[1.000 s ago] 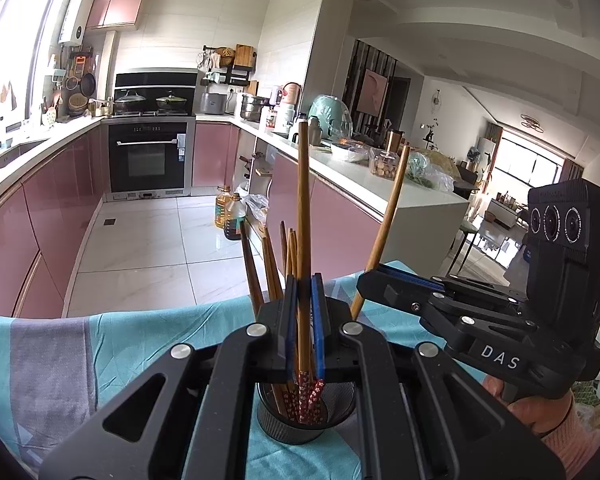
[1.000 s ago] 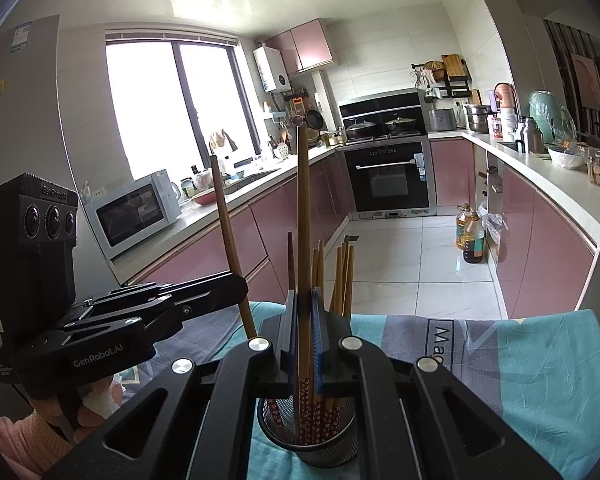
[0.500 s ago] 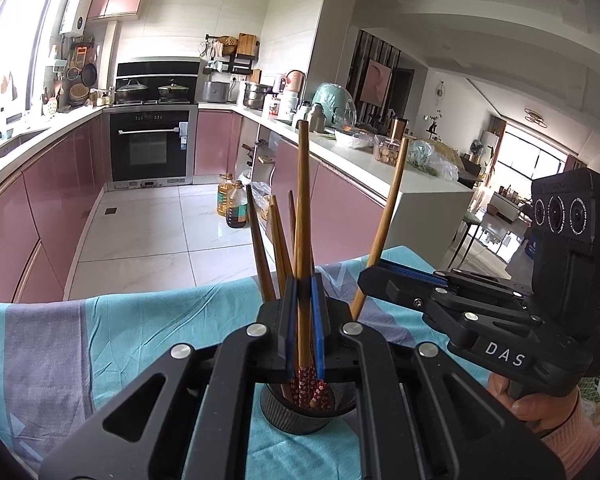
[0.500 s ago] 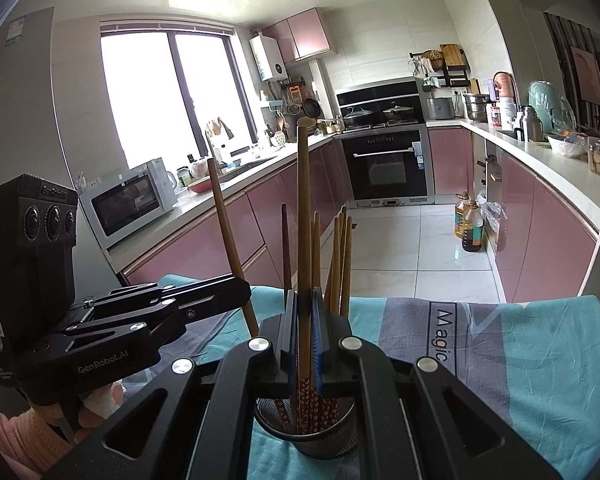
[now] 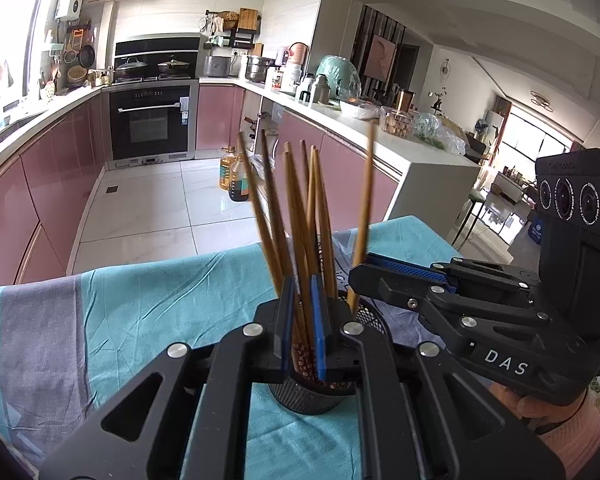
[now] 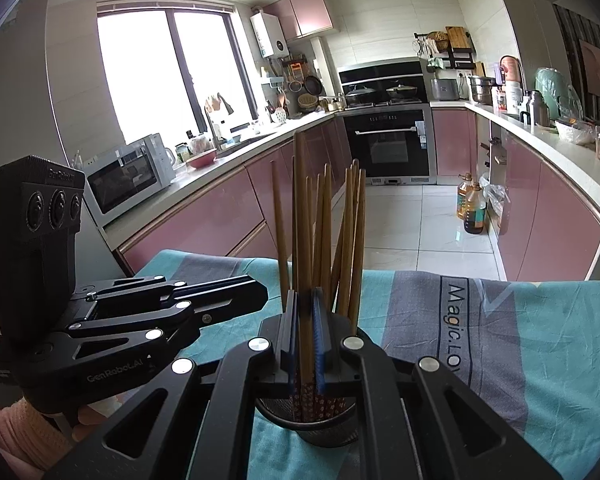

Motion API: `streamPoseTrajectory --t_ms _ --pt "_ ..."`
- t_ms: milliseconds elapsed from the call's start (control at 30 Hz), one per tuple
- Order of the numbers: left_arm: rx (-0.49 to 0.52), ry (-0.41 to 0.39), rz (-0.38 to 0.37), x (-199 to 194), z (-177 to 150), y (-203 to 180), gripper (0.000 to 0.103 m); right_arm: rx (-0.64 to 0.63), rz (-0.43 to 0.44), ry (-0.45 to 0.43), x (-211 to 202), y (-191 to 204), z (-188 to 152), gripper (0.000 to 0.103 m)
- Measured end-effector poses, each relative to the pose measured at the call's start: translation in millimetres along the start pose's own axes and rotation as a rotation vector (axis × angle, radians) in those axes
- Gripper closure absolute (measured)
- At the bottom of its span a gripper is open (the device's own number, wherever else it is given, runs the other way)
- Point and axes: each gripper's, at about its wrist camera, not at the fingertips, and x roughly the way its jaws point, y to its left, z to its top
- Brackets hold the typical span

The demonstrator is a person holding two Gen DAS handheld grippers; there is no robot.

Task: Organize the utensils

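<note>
Two hand-held grippers meet over a black mesh utensil holder point(image 5: 316, 394) that stands upright on a worktop covered with a teal and grey cloth point(image 5: 140, 320). The holder contains a bundle of brown wooden chopsticks point(image 5: 300, 216) with red patterned lower ends, fanned out and leaning in various directions.

The left gripper point(image 5: 301, 322) sits directly above the holder's near rim. Its blue-padded jaws are narrow and opening at this moment. A chopstick shaft stands in the gap between the pads, with daylight visible beside it, so the pads are not clamping it.

The right gripper point(image 6: 305, 336) approaches the same holder from the other side. Its jaws are nearly together. One tall chopstick point(image 6: 302, 216) runs up through the narrow gap, its lower end down inside the holder; whether the pads press on the shaft cannot be told from either view. In the left wrist view, this gripper's fingertips lie just beside the holder's far rim, with the tall chopstick rising steeply behind them.

A hand in a pink sleeve point(image 5: 556, 412) grasps the right gripper's handle; another pink sleeve point(image 6: 16, 428) shows below the left gripper.

Behind the worktop: pink kitchen cabinets point(image 6: 204, 216), a built-in oven point(image 6: 392, 144), a microwave point(image 6: 128, 176), and oil bottles point(image 6: 471, 204) on the tiled floor.
</note>
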Motion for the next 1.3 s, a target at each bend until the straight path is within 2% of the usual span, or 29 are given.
streamPoseTrajectory --t_ms 67,167,233,333,400,433,467,500,533,600,633,700,733,767,1000,1300 --pt "-0.001 0.002 -0.001 1.6 -0.8 3.1 0.082 0.007 0.0 0.009 2.5 -1.3 -1.1 0.095" --pt "0.007 -0.001 0.001 -1.1 -10.4 5.7 0.08 0.017 -0.002 0.009 2.1 -2.4 -3.1 0.095" --pt "0.007 -0.008 0.003 -3.1 -12.7 8.4 0.077 0.024 0.0 0.005 -0.1 -2.2 -6.0 0.088" --pt "0.001 -0.024 0.009 -9.6 -16.7 14.2 0.07 0.026 0.002 -0.008 -7.2 -0.4 -12.0 0.073" --pt "-0.017 -0.045 0.022 -18.5 -21.8 19.7 0.058 0.032 0.005 -0.014 -11.2 0.3 -15.8 0.058" --pt "-0.022 -0.054 0.031 -22.6 -26.2 21.3 0.056 0.035 0.006 -0.02 -13.6 1.1 -18.1 0.053" --pt "-0.026 -0.064 0.046 -26.6 -29.0 23.9 0.049 0.038 0.006 -0.027 -16.4 1.8 -21.2 0.046" --pt "-0.03 -0.07 0.058 -29.5 -31.5 25.5 0.036 0.039 0.005 -0.031 -18.1 3.3 -23.3 0.041" --pt "-0.042 -0.08 0.068 -34.2 -35.2 29.8 0.03 0.037 0.005 -0.034 -20.3 5.3 -26.7 0.037" --pt "-0.06 -0.101 0.096 -43.9 -43.5 37.9 0.026 0.027 -0.007 -0.039 -22.9 9.5 -32.2 0.024" --pt "-0.054 -0.108 0.113 -48.2 -47.4 40.0 0.026 0.02 -0.018 -0.045 -24.8 11.8 -35.0 0.022" --pt "-0.039 -0.13 0.163 -57.6 -57.4 41.7 0.017 0.004 -0.043 -0.056 -27.8 17.9 -41.7 0.012" --pt "-0.032 -0.144 0.184 -62.8 -62.6 41.7 0.008 -0.004 -0.053 -0.064 -29.7 21.5 -44.7 0.008" --pt "-0.027 -0.16 0.206 -69.0 -68.8 40.2 0.006 -0.007 -0.058 -0.076 -31.5 23.8 -46.9 0.006" --pt "0.001 -0.245 0.304 -109.0 -101.5 34.0 0.006 -0.044 -0.122 -0.137 -43.0 44.6 -65.0 0.006" --pt "0.011 -0.328 0.376 -146.6 -122.7 23.7 0.006 -0.108 -0.221 -0.251 -61.5 73.1 -78.2 0.006"
